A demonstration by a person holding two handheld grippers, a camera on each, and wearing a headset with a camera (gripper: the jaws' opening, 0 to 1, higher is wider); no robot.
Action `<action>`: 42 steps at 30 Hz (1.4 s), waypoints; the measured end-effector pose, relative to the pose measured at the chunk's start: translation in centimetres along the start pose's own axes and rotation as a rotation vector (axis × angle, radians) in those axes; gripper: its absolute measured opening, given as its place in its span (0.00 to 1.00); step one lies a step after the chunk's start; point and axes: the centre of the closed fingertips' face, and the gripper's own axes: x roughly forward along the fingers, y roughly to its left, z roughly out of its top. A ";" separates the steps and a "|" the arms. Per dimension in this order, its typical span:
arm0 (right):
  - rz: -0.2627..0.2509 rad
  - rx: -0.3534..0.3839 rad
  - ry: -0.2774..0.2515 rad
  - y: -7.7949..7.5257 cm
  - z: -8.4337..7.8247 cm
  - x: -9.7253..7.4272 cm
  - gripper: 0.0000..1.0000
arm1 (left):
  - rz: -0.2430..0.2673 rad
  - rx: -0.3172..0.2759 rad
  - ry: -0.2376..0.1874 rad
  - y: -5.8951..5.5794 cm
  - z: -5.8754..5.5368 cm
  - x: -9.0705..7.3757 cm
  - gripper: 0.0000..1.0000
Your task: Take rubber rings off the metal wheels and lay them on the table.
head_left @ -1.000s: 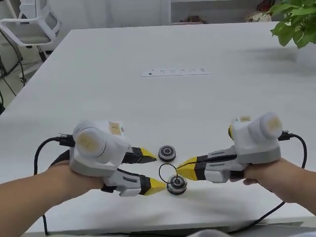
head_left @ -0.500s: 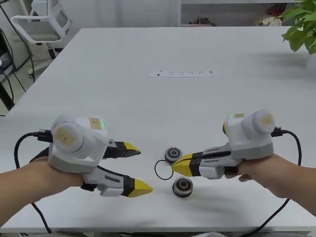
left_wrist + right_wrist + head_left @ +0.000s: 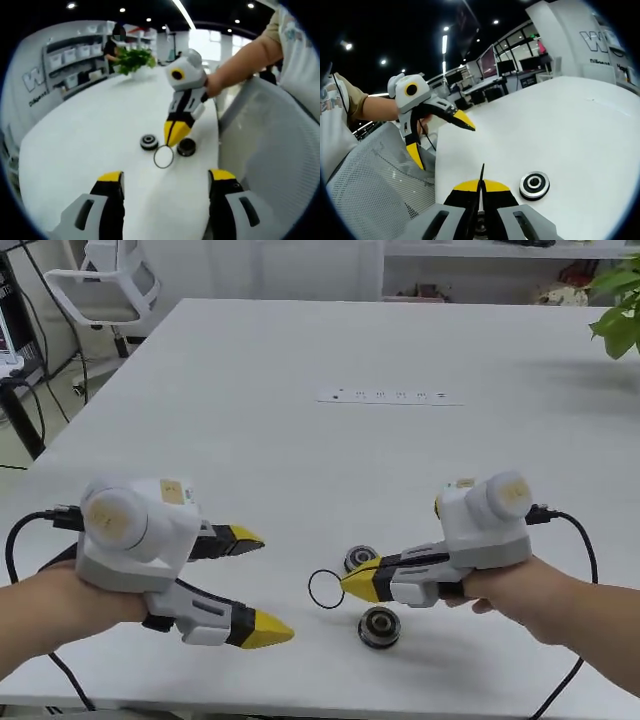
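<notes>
Right gripper [image 3: 345, 585] pinches a thin rubber ring [image 3: 310, 590], far wheel [image 3: 361, 559] and near wheel [image 3: 380, 626] just beside the ring, left gripper [image 3: 277, 586] agape opposite

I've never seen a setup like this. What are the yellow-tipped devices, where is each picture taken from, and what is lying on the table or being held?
No robot here: a person holds a pincer tool, called a gripper, in each hand. The wide picture comes from a camera on the person's head, looking down at the white table. The two round pictures come from cameras riding on the grippers. The left gripper is open and holds nothing. The right gripper is shut on a thin black rubber ring. One metal wheel lies on the table by its tip, a second wheel nearer the person.
</notes>
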 end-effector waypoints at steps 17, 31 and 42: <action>-0.095 -0.053 0.098 -1.8 -1.8 1.2 0.00 | 0.005 -0.024 0.016 -0.3 -1.0 -0.2 0.72; -0.098 -0.089 0.070 -1.6 -1.1 0.2 0.21 | -0.012 -0.021 0.031 -0.4 -0.8 -0.1 0.72; -0.105 -0.084 -0.011 -1.3 0.4 -2.0 0.25 | -0.034 0.003 0.020 -0.5 0.6 1.1 0.71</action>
